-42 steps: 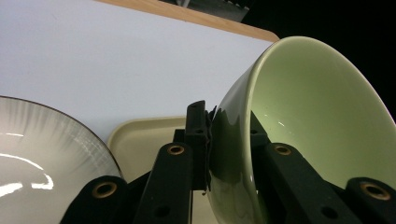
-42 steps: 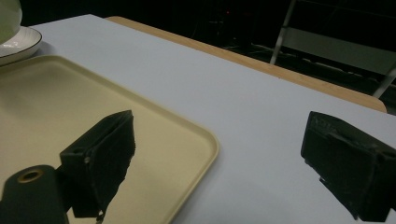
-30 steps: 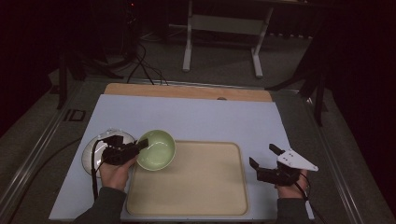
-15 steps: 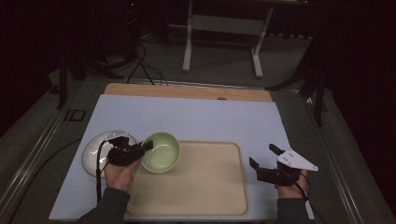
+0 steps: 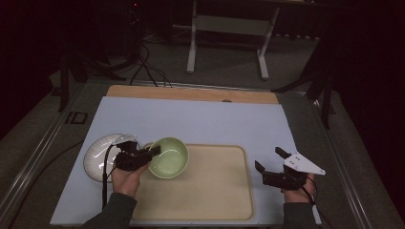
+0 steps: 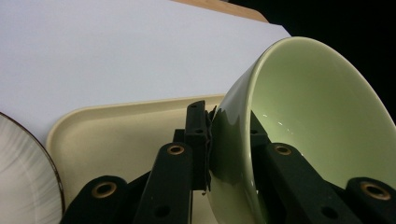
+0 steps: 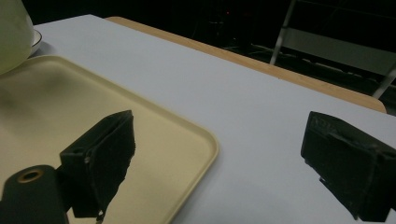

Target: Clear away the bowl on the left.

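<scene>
The green bowl (image 5: 168, 157) has shifted onto the tray (image 5: 215, 191), left gripper (image 5: 143, 155) fingers pinching its rim; right gripper (image 5: 270, 161) fingers gape wide, empty.

Dim overhead light, black surroundings

The tray (image 5: 215, 191) lies bare right of the held bowl (image 5: 169, 157); a plate (image 5: 98, 155) crowds its left.

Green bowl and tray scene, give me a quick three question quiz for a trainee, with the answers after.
1. True or false: the left tool grips the green bowl by its rim.
2. Which is open: A) left tool B) right tool?
3. Fill in: the bowl is over the tray's ____ end, beside the white plate.

Key: 1 true; 2 B; 3 left.
</scene>
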Motion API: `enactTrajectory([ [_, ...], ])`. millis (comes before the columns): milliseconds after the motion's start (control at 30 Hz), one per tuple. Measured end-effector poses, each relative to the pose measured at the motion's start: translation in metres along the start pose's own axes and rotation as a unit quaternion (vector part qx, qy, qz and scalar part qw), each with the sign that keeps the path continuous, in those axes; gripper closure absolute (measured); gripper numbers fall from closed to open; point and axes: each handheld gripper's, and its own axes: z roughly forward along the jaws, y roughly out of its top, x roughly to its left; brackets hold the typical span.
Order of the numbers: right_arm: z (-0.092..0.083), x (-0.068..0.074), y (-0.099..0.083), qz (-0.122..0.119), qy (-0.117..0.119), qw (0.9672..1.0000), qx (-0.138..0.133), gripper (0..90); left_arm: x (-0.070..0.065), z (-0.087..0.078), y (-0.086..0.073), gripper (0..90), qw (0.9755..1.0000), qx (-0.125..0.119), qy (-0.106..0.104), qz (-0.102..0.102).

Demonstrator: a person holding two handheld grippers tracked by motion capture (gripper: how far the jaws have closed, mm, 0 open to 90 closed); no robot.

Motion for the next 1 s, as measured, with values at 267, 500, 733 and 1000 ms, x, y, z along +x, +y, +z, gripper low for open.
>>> enactTrajectory([
  [267, 0.000, 0.000, 0.000, -0.001, 0.000, 1.0000, -0.001, 9.6, -0.004, 0.005, -0.002, 79.4, 1.0000, 0.004, -0.005, 0.003],
  [500, 0.000, 0.000, 0.000, -0.001, -0.001, 1.0000, -0.001, 9.6, -0.007, 0.010, -0.005, 79.5, 0.9999, 0.011, -0.007, 0.007],
  [733, 0.000, 0.000, 0.000, -0.001, 0.000, 1.0000, 0.000, 9.5, -0.012, 0.016, -0.008, 79.5, 0.9997, 0.019, -0.012, 0.010],
  [1000, 0.000, 0.000, 0.000, -0.001, 0.000, 1.0000, -0.001, 9.6, -0.018, 0.024, -0.012, 79.5, 0.9992, 0.031, -0.016, 0.019],
])
